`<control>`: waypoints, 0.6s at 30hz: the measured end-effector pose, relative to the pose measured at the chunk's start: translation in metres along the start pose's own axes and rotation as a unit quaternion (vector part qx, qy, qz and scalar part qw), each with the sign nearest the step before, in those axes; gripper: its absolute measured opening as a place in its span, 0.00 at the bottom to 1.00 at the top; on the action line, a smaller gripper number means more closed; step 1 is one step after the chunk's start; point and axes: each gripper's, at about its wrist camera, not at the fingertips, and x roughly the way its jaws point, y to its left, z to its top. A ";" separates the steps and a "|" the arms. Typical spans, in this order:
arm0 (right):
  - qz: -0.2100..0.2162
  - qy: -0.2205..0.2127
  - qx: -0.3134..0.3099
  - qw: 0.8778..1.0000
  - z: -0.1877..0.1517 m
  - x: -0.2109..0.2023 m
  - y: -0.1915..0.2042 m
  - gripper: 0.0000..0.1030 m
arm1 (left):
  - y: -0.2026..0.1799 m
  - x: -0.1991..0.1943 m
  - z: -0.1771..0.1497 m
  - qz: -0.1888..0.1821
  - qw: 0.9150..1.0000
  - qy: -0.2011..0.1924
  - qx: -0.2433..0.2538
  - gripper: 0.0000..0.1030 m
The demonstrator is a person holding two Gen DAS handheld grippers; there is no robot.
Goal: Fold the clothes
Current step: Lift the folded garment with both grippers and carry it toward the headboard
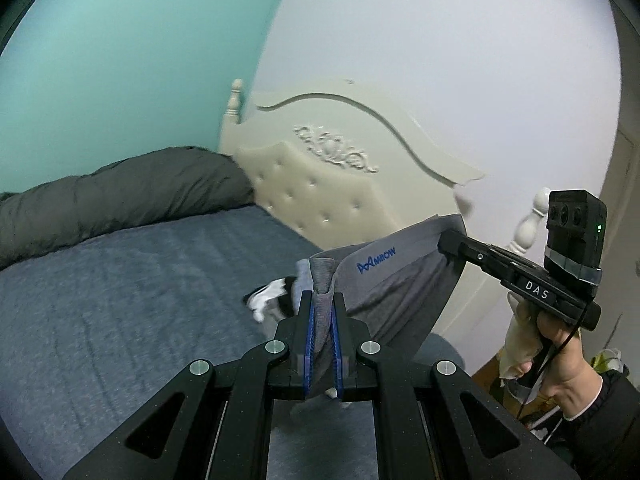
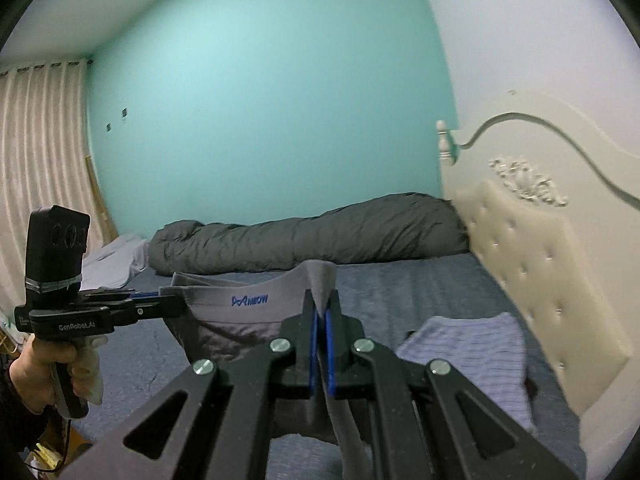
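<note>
A pair of grey underwear (image 1: 400,296) with blue lettering on the waistband hangs stretched in the air above the bed. My left gripper (image 1: 322,300) is shut on one end of the waistband. The right gripper (image 1: 447,245), held by a hand, is shut on the other end. In the right wrist view the same underwear (image 2: 240,320) spans from the left gripper (image 2: 180,305) to my right gripper (image 2: 322,300), with cloth pinched between its blue pads. The lower part of the garment drops behind the gripper frames.
The bed has a blue cover (image 1: 120,300) with a rolled dark grey duvet (image 2: 312,232) at its far side and a cream tufted headboard (image 1: 320,196). A striped cloth (image 2: 472,352) and a black-and-white item (image 1: 272,298) lie on the bed.
</note>
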 end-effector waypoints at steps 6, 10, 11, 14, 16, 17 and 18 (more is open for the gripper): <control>-0.030 -0.009 0.005 0.999 0.007 -0.031 -0.030 0.03 | -0.043 0.026 0.016 -0.022 0.999 0.005 0.024 0.07; -0.048 -0.012 0.009 0.999 0.010 -0.046 -0.049 0.03 | -0.064 0.042 0.022 -0.036 0.999 0.010 0.029 0.07; -0.053 -0.013 0.009 0.998 0.010 -0.050 -0.054 0.03 | -0.068 0.046 0.023 -0.038 0.999 0.012 0.031 0.07; -0.064 -0.013 0.010 0.998 0.011 -0.059 -0.066 0.03 | -0.077 0.058 0.027 -0.044 0.998 0.018 0.035 0.07; -0.071 -0.011 0.010 0.997 0.012 -0.060 -0.074 0.03 | -0.082 0.066 0.028 -0.047 0.998 0.022 0.037 0.07; -0.075 -0.009 0.009 0.997 0.012 -0.060 -0.077 0.03 | -0.084 0.070 0.029 -0.048 0.998 0.024 0.038 0.07; -0.078 -0.008 0.009 0.997 0.012 -0.059 -0.080 0.03 | -0.085 0.076 0.030 -0.049 0.998 0.026 0.037 0.07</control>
